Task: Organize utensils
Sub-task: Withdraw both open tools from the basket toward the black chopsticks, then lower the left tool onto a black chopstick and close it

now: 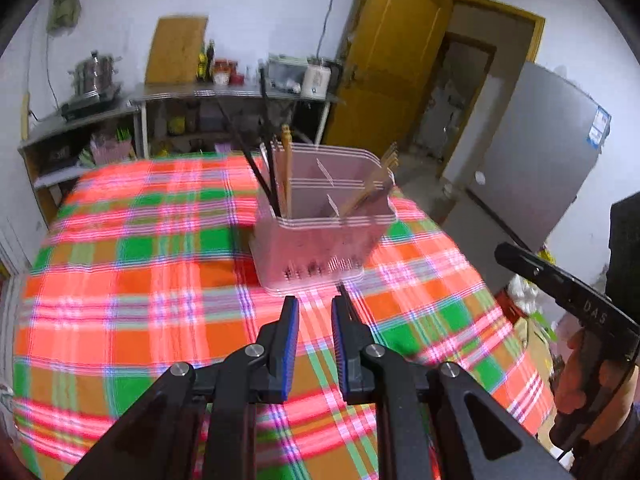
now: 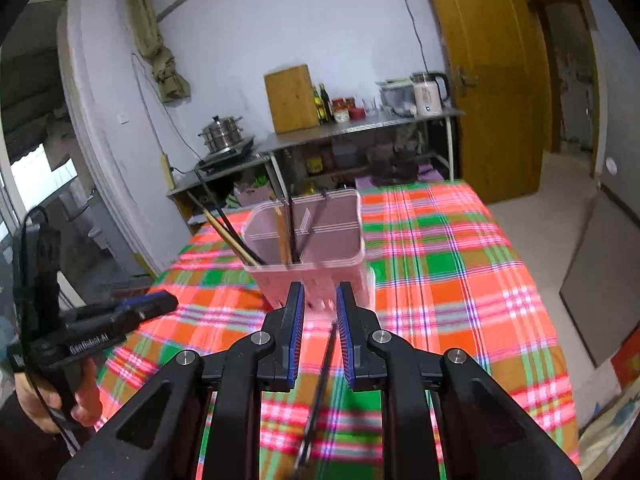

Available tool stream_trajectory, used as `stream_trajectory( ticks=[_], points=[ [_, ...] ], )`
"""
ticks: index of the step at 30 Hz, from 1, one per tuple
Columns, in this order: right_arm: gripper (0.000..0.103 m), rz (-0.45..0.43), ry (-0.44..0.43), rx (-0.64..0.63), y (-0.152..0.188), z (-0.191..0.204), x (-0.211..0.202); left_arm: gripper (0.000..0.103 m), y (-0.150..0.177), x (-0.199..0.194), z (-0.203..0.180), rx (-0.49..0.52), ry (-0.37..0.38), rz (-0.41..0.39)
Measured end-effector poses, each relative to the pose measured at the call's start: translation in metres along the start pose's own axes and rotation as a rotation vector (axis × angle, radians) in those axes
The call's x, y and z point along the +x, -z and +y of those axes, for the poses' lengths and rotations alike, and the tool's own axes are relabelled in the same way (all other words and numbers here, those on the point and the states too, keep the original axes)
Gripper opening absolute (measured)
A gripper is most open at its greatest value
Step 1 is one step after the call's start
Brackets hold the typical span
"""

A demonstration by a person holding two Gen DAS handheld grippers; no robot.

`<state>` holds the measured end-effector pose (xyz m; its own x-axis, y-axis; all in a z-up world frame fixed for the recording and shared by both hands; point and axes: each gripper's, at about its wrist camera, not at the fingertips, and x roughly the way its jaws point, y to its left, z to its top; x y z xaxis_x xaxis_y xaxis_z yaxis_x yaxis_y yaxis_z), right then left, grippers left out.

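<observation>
Your pink utensil holder (image 1: 320, 232) sits on the plaid tablecloth (image 1: 140, 280), dark and wooden chopsticks (image 1: 276, 172) standing in its compartments. Your left gripper (image 1: 316, 312) hovers just short of the holder, jaws slightly apart, and a thin dark tip shows by one pad. Your right gripper (image 2: 320, 304) is also just before the holder; a dark chopstick (image 2: 320, 380) runs between its slightly parted jaws, though I cannot tell whether it is clamped.

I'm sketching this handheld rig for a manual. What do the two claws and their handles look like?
Both are matte black with angular linked arms, silver pivot bolts and ribbed blue pads on the fingers. Seen from the side, the left claw has a pistol-style handle marked "GenRobot.AI" in white, with a black cable trailing from it. The right claw shows raised "DAS" lettering. A dark sleeve appears behind it.
</observation>
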<state>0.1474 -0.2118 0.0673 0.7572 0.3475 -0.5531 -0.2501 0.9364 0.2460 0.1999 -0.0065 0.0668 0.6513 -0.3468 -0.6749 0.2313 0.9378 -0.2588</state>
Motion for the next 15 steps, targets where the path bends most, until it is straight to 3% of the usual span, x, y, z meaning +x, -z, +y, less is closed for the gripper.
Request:
stream_trajectory(
  ticks=[11,15],
  points=[
    [0.017,0.098,0.014,0.071,0.046,-0.037,0.026,0.016,0.04,0.07,-0.012,-0.044,0.042,0.164],
    [0.017,0.119,0.011,0.085,0.053,-0.044,0.034,0.031,0.045,0.09,-0.024,-0.039,0.06,0.202]
  ],
)
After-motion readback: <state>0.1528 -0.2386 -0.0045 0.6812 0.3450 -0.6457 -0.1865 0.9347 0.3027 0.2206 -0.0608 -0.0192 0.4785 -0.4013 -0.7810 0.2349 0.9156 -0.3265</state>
